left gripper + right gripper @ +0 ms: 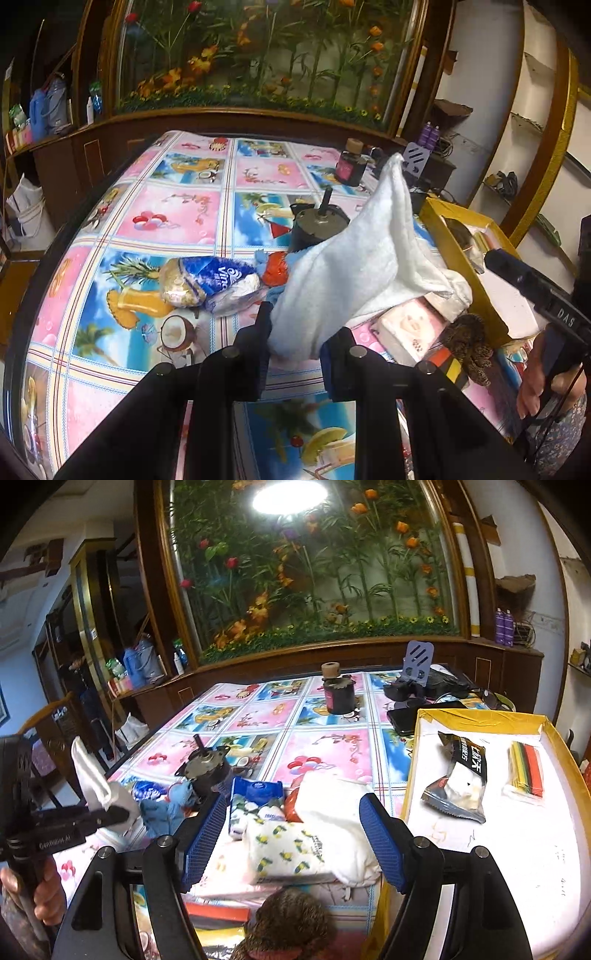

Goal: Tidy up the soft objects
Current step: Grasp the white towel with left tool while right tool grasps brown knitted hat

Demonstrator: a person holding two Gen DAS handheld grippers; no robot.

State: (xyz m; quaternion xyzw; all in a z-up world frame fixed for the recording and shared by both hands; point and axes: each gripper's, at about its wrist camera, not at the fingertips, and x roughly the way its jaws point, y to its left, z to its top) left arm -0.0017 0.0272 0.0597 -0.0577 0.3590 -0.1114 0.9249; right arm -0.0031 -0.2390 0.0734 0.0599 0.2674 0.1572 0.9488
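Note:
My left gripper [301, 332] is shut on a white cloth [354, 258], whose free corner sticks up over the table. In the right wrist view the same gripper [110, 816] pinches that cloth [88, 775] at the far left. My right gripper [291, 838] stands open above a lemon-print tissue pack [288, 849] and more white fabric [332, 808], with its pads clear of both. A blue tissue pack [210, 284], a blue soft toy [166, 808] and a brown knitted item [291, 923] lie nearby.
A yellow-rimmed box [480, 716] at the right holds a snack packet [458, 775] and a packet of coloured strips [526, 775]. A small motor [203, 768], a dark jar [338, 698], a phone stand [419, 661] and a pink tissue pack [406, 328] sit on the patterned tablecloth [177, 214].

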